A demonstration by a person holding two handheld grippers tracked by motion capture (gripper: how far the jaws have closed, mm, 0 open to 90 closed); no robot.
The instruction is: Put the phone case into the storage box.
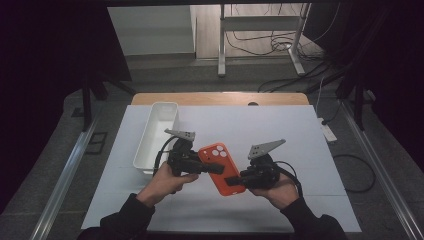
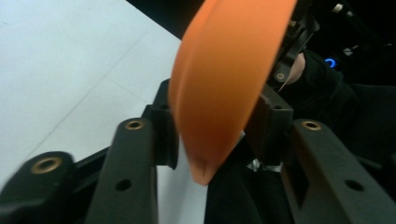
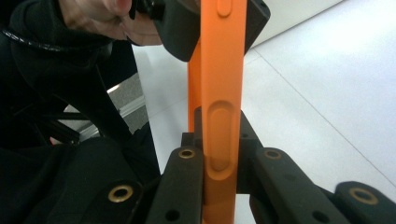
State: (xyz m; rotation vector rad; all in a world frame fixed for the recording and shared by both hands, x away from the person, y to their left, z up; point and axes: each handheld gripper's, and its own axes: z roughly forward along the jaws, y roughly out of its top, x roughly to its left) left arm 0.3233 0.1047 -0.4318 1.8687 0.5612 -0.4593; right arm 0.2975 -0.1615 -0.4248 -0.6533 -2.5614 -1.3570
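Held up over the white table, the orange phone case is pinched at its lower end by the right tongs, while the left tongs stand loose around its upper part, so they should draw off slowly.

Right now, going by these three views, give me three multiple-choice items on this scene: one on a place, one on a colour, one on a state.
1. Where does the white bin stand?
A. at the table's left, beyond the left gripper
B. at the table's right edge
C. on the floor

2. What colour is the phone case?
A. blue
B. orange
C. green

3. How do the right gripper's jaws stand?
A. wide open, nothing between them
B. shut on the phone case
C. shut on the bin's rim

Key: 1 A, the high view shows the bin left of centre. 2 B, all views show orange. 3 B, the right gripper view shows both jaws pressed on the case's edge.
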